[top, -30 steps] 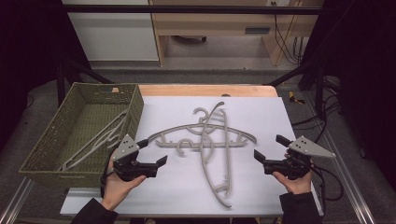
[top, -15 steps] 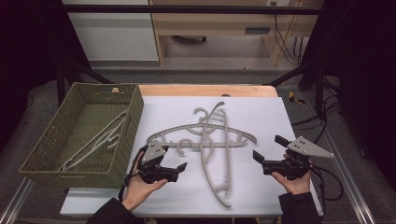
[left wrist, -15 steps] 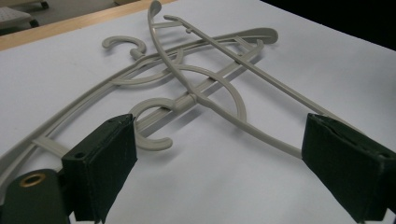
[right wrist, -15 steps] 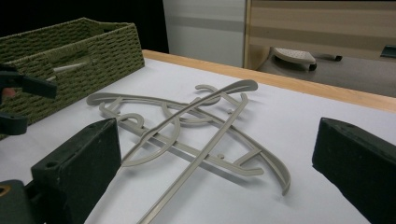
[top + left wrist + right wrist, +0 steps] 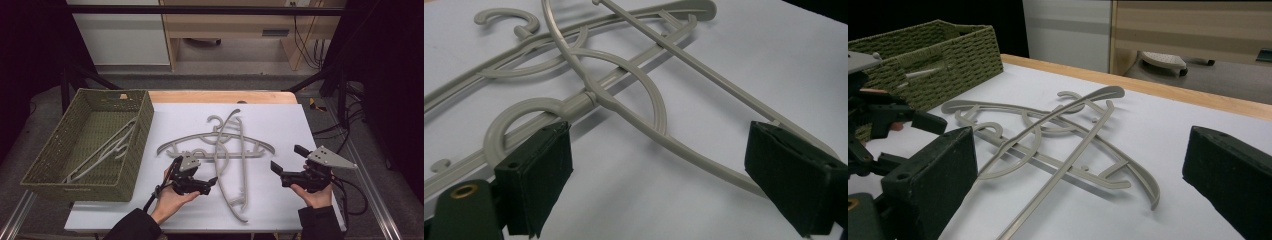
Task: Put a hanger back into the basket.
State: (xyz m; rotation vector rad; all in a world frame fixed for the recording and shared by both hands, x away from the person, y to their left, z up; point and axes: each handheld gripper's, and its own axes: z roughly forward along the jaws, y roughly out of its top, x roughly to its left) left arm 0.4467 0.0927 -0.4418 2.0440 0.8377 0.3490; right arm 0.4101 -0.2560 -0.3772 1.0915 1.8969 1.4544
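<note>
Fingers of left gripper spread wide around crossed grey hangers on white bench; right gripper likewise open, nearby.

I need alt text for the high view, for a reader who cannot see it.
Two grey hangers lie crossed on a white table, between an open left gripper and an open right gripper. A green basket at the left holds another hanger.
</note>
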